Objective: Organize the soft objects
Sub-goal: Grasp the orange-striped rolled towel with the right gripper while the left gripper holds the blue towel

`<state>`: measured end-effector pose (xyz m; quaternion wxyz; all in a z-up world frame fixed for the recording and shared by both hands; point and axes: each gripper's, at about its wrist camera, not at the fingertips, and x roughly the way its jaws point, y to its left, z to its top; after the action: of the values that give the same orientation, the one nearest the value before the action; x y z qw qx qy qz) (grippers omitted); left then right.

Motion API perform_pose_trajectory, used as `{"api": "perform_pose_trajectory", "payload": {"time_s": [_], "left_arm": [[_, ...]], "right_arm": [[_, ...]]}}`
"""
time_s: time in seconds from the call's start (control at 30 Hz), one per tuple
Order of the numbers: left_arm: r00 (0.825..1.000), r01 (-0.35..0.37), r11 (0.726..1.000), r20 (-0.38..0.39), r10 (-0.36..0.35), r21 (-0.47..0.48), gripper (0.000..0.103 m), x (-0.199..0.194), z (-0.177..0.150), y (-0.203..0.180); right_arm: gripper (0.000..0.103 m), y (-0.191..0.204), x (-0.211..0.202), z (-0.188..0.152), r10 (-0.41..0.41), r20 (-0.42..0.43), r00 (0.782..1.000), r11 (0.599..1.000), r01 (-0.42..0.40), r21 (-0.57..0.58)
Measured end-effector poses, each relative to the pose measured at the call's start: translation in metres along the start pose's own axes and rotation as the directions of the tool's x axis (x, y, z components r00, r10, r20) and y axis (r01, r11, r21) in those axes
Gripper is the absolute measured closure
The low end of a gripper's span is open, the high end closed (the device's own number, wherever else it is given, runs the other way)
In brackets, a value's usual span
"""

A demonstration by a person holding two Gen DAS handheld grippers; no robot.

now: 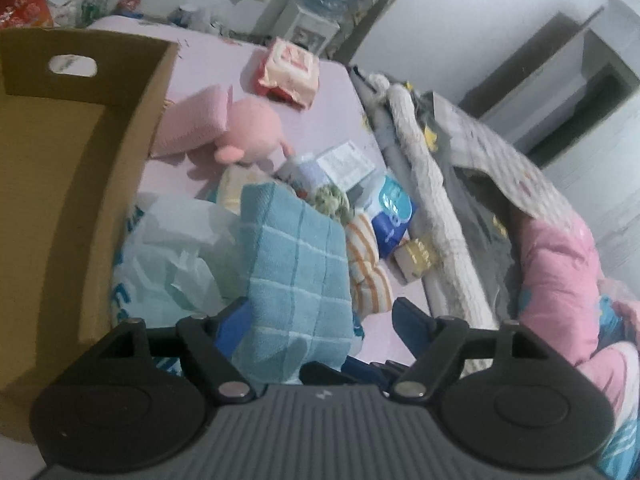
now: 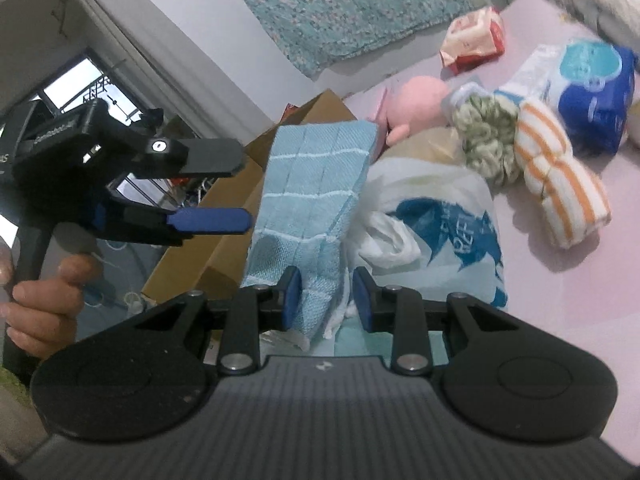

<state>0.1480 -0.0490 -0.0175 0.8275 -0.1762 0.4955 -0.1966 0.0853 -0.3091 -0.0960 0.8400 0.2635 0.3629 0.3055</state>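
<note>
1. The right tongs (image 2: 326,300) were seen slightly apart, one pad touching the blue checked towel (image 2: 316,184).
2. The left tongs (image 1: 320,320) were spread wide around that towel (image 1: 296,264).
3. The towel was held upright over a plastic bag (image 2: 436,224), beside the cardboard box (image 1: 76,184), on the bed (image 2: 560,300).

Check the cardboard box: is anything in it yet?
Seems empty where visible. The left wrist view shows only bare brown walls and floor inside the cardboard box; its near corner is out of view. The blue checked towel remains outside.

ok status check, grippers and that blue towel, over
Left gripper open, beside the towel. Right gripper open around blue checked towel. Cardboard box alongside. White plastic bag underneath.
</note>
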Motion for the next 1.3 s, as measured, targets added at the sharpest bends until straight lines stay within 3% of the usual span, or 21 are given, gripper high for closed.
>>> {"api": "perform_pose_trajectory", "payload": {"time_s": [0.37, 0.5, 0.6, 0.67, 0.8, 1.03, 1.13, 1.23, 1.3], "left_arm": [[0.993, -0.098, 0.992, -0.061, 0.103, 0.083, 0.025, 0.033, 0.000, -0.001], [0.992, -0.091, 0.992, -0.075, 0.098, 0.091, 0.025, 0.036, -0.002, 0.001], [0.992, -0.103, 0.987, -0.067, 0.111, 0.120, 0.030, 0.039, -0.005, -0.005], [0.990, -0.128, 0.981, -0.046, 0.136, 0.147, 0.048, 0.039, -0.009, -0.009], [0.985, -0.170, 0.961, -0.001, 0.175, 0.216, 0.062, 0.033, -0.016, -0.021], [0.969, -0.247, 0.929, 0.052, 0.243, 0.274, 0.081, 0.028, -0.022, -0.031], [0.971, -0.240, 0.932, 0.075, 0.228, 0.272, 0.083, 0.017, -0.022, -0.033], [0.973, -0.229, 0.934, 0.083, 0.214, 0.274, 0.084, 0.012, -0.022, -0.032], [0.972, -0.235, 0.932, 0.084, 0.220, 0.275, 0.084, 0.012, -0.021, -0.032]], "right_arm": [[0.074, -0.025, 0.006, -0.001, 0.066, 0.016, 0.998, 0.994, -0.067, 0.083], [0.074, -0.029, 0.005, -0.002, 0.084, 0.022, 0.996, 0.992, -0.086, 0.094], [0.074, -0.032, 0.007, -0.003, 0.095, 0.023, 0.995, 0.990, -0.097, 0.106], [0.074, -0.033, 0.008, -0.003, 0.098, 0.026, 0.995, 0.989, -0.100, 0.108], [0.072, -0.032, 0.004, -0.003, 0.092, 0.040, 0.995, 0.991, -0.095, 0.095], [0.070, -0.023, -0.013, 0.004, 0.060, 0.061, 0.996, 0.997, -0.062, 0.043], [0.054, -0.027, -0.037, 0.017, 0.021, 0.122, 0.992, 0.999, -0.026, 0.034], [0.045, -0.036, -0.057, 0.034, -0.070, 0.197, 0.978, 0.997, 0.066, 0.029], [0.043, -0.045, -0.054, 0.047, -0.176, 0.196, 0.965, 0.984, 0.174, 0.030]]}}
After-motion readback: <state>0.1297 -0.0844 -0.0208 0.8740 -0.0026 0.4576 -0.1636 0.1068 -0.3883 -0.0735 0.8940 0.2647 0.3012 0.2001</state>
